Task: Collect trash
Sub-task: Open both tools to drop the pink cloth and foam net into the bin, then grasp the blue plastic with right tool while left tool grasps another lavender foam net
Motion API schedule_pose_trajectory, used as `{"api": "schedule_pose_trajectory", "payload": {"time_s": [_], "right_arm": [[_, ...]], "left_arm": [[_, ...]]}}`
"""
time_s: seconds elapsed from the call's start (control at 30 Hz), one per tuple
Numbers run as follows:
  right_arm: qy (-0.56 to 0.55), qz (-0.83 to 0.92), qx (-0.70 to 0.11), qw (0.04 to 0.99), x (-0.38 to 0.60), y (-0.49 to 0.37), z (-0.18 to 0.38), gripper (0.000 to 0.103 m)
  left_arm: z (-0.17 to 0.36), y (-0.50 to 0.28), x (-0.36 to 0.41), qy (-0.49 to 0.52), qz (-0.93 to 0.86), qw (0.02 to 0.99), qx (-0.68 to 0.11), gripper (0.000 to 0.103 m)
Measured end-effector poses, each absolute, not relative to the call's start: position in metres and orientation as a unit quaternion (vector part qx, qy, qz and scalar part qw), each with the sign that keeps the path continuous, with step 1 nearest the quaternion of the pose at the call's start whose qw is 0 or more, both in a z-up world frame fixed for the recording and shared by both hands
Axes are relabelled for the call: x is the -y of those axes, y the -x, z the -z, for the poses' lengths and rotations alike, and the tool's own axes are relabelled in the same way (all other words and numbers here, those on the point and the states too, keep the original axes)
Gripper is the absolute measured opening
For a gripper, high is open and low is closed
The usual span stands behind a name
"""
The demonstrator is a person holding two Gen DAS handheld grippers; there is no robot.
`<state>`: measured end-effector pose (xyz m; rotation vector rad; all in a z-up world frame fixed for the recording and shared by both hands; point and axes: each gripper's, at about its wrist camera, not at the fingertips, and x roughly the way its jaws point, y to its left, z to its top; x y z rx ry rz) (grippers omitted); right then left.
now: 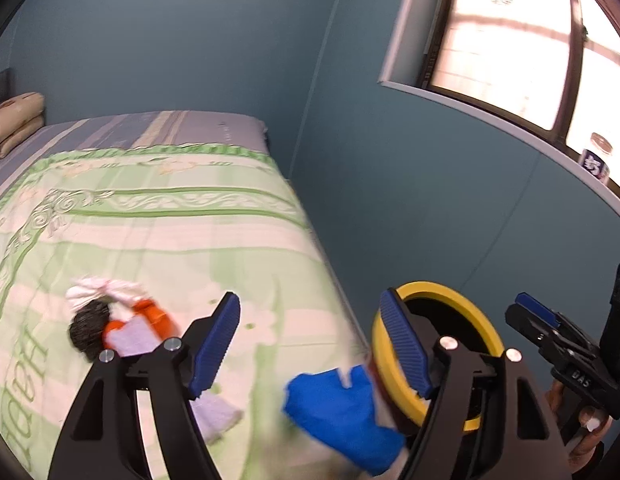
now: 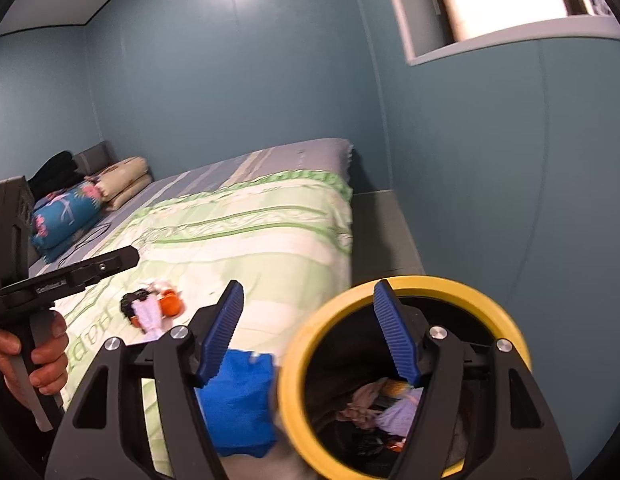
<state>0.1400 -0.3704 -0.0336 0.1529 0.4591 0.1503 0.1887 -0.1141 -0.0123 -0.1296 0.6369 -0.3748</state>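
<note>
A small trash pile (image 1: pixel 114 320) of white, black, orange and lilac scraps lies on the green quilt (image 1: pixel 170 232); the right wrist view shows the trash pile (image 2: pixel 150 308) too. A blurred blue piece (image 1: pixel 337 412) sits at the quilt's edge beside a yellow-rimmed bin (image 1: pixel 485 320). My left gripper (image 1: pixel 310 344) is open above it, with nothing between the pads. My right gripper (image 2: pixel 310 320) is open as well, its right finger over the bin (image 2: pixel 298 360), which holds crumpled scraps (image 2: pixel 373 408). The blue piece (image 2: pixel 238 400) shows just left of the rim.
Pillows (image 2: pixel 122 180) and a blue floral cushion (image 2: pixel 66 216) lie at the bed's head. A teal wall (image 1: pixel 429 200) runs close along the bed. A jar (image 1: pixel 597 160) stands on the window sill. A hand (image 2: pixel 30 356) holds the left gripper's handle.
</note>
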Motion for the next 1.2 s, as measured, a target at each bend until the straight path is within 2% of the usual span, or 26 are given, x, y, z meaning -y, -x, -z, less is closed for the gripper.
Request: {"api": "schedule_pose_trajectory", "payload": {"time_s": [0.5,0.9,1.2], "right_arm": [[-0.017,-0.141,-0.261,0.955,0.301,-0.140,0.056,0.065],[0.020,-0.165,-0.306,0.937,0.273,-0.140,0.098,0.065],[0.034,-0.167,-0.332,0.928,0.262,-0.147,0.124,0.064]], "left_arm": [[0.075,-0.193,0.043,0.096,0.109,0.909,-0.392,0.070],[0.122,-0.207,0.036,0.121,0.095,0.879,-0.451,0.070],[0.137,-0.218,0.041,0.121,0.085,0.871,-0.468,0.070]]}}
